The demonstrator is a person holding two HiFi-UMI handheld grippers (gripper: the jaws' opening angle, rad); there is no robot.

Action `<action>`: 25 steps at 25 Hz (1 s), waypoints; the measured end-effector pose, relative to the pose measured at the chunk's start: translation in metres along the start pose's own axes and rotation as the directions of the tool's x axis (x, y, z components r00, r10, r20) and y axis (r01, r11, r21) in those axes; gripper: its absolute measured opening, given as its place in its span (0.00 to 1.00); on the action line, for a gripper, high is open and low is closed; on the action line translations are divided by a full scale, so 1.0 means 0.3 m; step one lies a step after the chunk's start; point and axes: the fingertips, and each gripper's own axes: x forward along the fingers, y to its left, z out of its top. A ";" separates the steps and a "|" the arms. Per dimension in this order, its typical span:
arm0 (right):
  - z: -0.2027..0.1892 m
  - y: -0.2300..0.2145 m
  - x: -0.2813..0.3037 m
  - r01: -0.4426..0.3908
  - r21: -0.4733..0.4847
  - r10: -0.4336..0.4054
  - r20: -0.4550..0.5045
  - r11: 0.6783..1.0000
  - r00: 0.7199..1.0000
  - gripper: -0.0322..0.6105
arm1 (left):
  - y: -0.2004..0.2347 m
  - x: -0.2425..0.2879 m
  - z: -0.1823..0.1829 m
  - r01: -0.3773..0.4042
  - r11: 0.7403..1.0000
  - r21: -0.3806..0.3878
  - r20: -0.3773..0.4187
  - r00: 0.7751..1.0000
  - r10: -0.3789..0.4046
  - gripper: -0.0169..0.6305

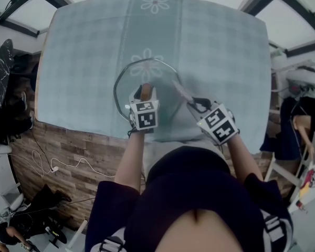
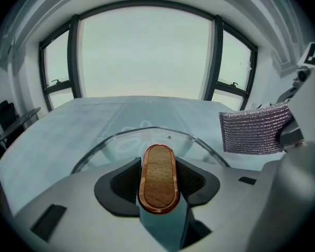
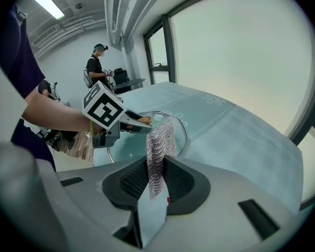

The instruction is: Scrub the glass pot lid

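Steadiness first: our left gripper (image 2: 158, 181) has its jaws clamped on the wooden handle (image 2: 158, 175) of the glass pot lid (image 1: 147, 80) on the table (image 1: 215, 51), so we should rub the mesh scrubber (image 3: 160, 143), pinched in our right gripper (image 3: 156, 178) jaws, flat across it.

The cloth (image 1: 220, 51) is pale blue-green with a faint check and white flower outlines. The lid (image 1: 130, 85) is clear glass; its knob (image 2: 159, 176) is light wood with a copper rim. The scrubber (image 2: 254, 130) is silver mesh. Both cubes (image 1: 144, 115) bear black-and-white squares. The floor (image 1: 68, 140) shows brown planks.
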 end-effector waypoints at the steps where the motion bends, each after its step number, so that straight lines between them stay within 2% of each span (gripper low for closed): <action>1: -0.003 -0.006 0.000 -0.001 0.003 0.001 0.002 1.000 1.000 0.17 | 0.001 0.005 0.000 -0.005 1.000 0.011 0.002 1.000 0.005 0.32; 6: -0.009 -0.037 -0.006 0.002 0.043 -0.002 0.018 0.999 1.000 0.17 | 0.001 0.021 0.001 -0.036 0.999 0.015 0.035 0.999 0.035 0.29; 13: -0.005 -0.040 -0.006 0.010 0.053 -0.011 0.023 0.999 1.000 0.17 | -0.002 0.008 -0.003 -0.016 1.000 0.002 0.022 1.000 0.016 0.28; 25: -0.002 -0.105 -0.089 0.115 0.155 -0.131 0.097 0.981 0.987 0.17 | 0.010 -0.002 0.002 0.049 0.999 -0.022 -0.012 0.999 -0.049 0.28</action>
